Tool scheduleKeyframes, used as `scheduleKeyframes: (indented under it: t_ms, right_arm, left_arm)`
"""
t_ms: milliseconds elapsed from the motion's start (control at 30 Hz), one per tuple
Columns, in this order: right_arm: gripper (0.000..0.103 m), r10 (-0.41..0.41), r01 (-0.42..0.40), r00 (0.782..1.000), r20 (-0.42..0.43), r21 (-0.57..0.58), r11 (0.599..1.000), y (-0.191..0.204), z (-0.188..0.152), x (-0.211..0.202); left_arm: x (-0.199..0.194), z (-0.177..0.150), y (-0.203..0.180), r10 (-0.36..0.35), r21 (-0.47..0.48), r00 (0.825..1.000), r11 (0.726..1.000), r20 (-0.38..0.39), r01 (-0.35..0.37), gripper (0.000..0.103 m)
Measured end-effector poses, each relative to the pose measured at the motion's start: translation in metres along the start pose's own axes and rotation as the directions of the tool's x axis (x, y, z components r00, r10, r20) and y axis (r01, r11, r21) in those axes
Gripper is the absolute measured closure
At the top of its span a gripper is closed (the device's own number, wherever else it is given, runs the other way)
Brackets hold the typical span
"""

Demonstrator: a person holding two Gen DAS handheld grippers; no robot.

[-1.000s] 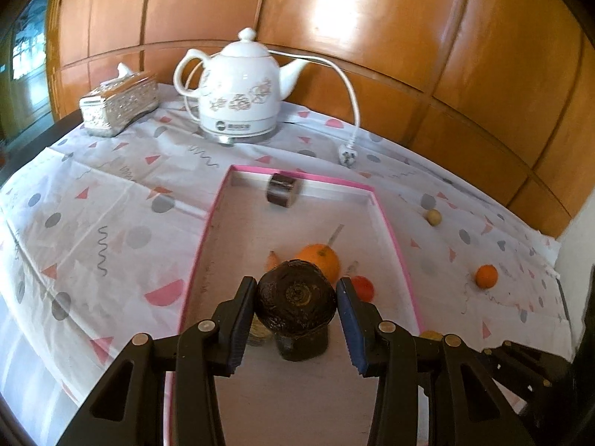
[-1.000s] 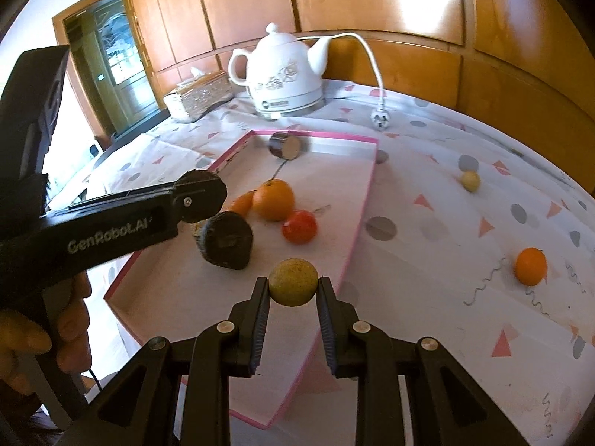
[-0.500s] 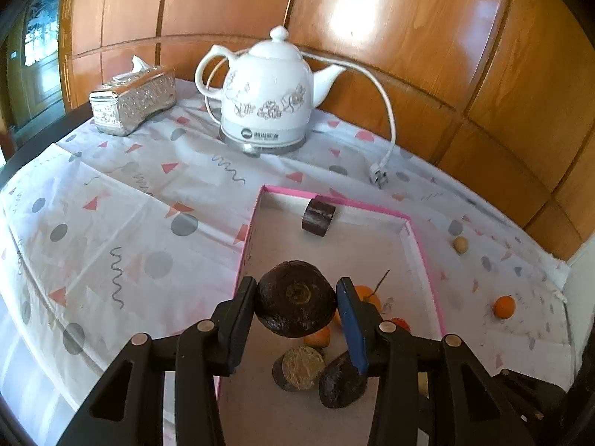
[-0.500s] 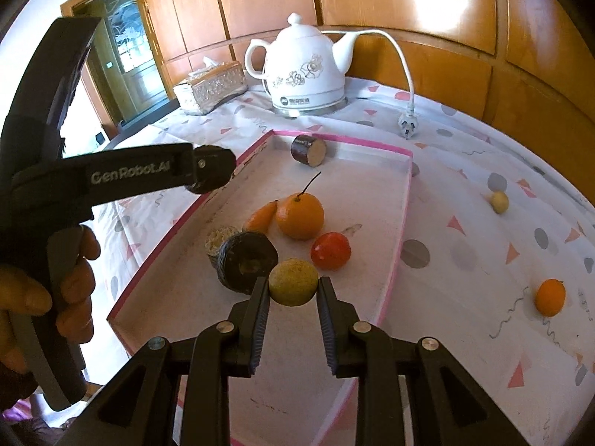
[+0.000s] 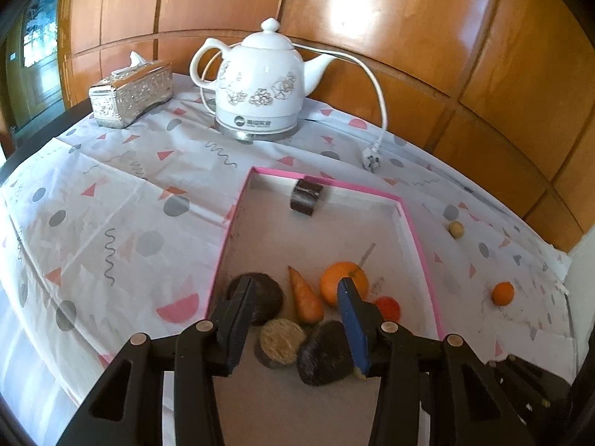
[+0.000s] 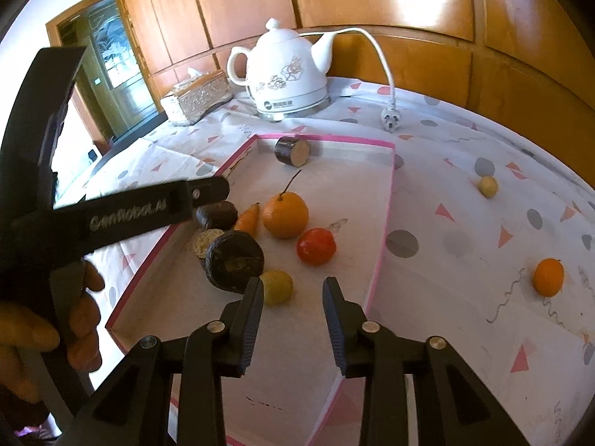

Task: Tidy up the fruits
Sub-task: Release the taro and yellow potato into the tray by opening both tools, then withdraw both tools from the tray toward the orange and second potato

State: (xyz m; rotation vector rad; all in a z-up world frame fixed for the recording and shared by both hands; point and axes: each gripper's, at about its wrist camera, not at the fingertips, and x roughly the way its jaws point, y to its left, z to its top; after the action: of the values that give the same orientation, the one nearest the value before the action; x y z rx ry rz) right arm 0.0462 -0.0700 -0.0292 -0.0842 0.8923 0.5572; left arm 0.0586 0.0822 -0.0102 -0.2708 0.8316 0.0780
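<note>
both the left gripper (image 5: 293, 297) and right gripper (image 6: 293, 297) stand apart, holding nothing. a yellow-green fruit (image 6: 276, 287) lies in the pink-rimmed tray (image 6: 386, 200) beside the right gripper's left finger.

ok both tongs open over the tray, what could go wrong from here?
1. The yellow-green fruit lies right beside the right tongs' left finger; pulling back carelessly could nudge it, and being round it may roll.
2. The dark round fruit sits against the pink tray wall, partly behind the left tongs; a sideways exit could knock it.
3. The small orange and pale fruit lie outside the tray and could get missed.
</note>
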Motion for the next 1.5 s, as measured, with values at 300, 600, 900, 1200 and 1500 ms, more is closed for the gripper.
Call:
scheduleKeyframes:
  t_ms: [300, 600, 900, 1200, 1500]
  right_arm:
    - [0.070, -0.022, 0.021, 0.999, 0.027, 0.044, 0.999, -0.009, -0.003, -0.009]
    - [0.070, -0.055, 0.050, 0.997, 0.050, 0.109, 0.993, -0.029, -0.006, -0.018]
    - [0.070, -0.119, 0.107, 0.991, 0.061, 0.174, 0.979, -0.057, -0.010, -0.026]
    - [0.070, -0.210, 0.185, 0.976, 0.060, 0.285, 0.941, -0.106, -0.022, -0.039]
    - [0.057, -0.315, 0.263, 0.947, 0.056, 0.425, 0.866, -0.168, -0.033, -0.054]
  left_arm:
    - [-0.011, -0.013, -0.025, -0.031, 0.079, 0.999, 0.996, 0.012, 0.030, 0.057]
    - [-0.015, -0.021, -0.048, -0.058, 0.140, 0.998, 0.989, 0.007, 0.056, 0.057]
    - [-0.013, -0.024, -0.071, -0.085, 0.192, 0.996, 0.978, -0.002, 0.084, 0.057]
    - [-0.005, -0.025, -0.095, -0.107, 0.240, 0.994, 0.965, -0.017, 0.108, 0.057]
    - [0.005, -0.022, -0.117, -0.136, 0.271, 0.990, 0.952, -0.040, 0.142, 0.057]
